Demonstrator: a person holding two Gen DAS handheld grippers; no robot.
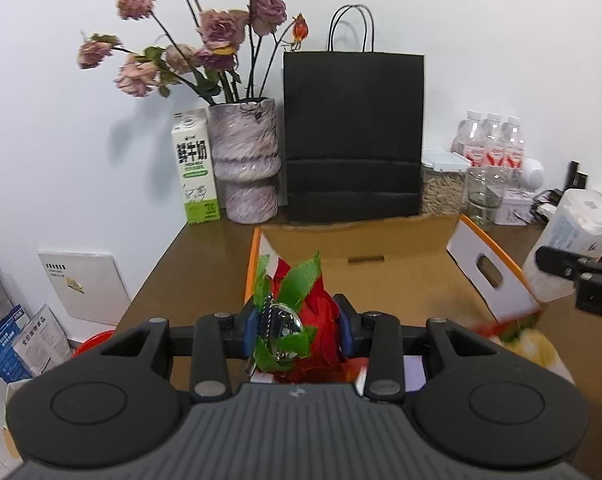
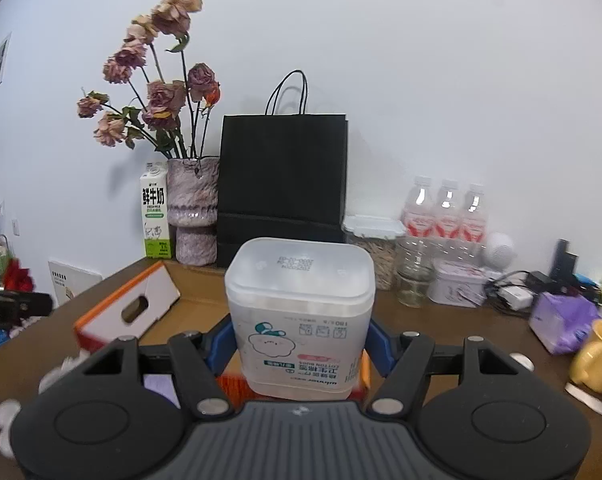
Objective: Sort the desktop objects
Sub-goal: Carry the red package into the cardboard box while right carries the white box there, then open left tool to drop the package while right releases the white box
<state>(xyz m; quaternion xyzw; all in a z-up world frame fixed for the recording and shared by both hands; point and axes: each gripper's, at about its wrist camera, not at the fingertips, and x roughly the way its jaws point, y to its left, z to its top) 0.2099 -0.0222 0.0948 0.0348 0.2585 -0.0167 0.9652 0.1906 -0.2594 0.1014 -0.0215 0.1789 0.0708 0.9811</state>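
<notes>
Red cloth petals and green leaves fill the left gripper [image 1: 299, 330]: an artificial rose [image 1: 313, 316] with a shiny metal piece against it sits pinched between the blue fingers [image 1: 250, 330], which have narrowed onto it. It hangs above the near left corner of the open cardboard box [image 1: 381, 240], whose orange-edged flaps spread to either side. The box mouth lies just ahead of and below this hand, so the rose looks nearest to it.

Further right, the right gripper [image 2: 299, 344] holds a white plastic cotton-bud tub [image 2: 301, 312], fingers [image 2: 379, 346] spread wide and pressing its two sides. The tub is gripped with its printing upside down and its long axis running away from the hand toward the far wall. It too sits above the near edge of the box, close beside the other gripper.

Along the far wall stand a milk carton [image 1: 197, 168], a vase of dried roses [image 1: 247, 164], a black paper bag [image 1: 353, 136] and water bottles [image 2: 447, 212]; a yellow mug [image 2: 597, 356] sits on the surface at the near right.
</notes>
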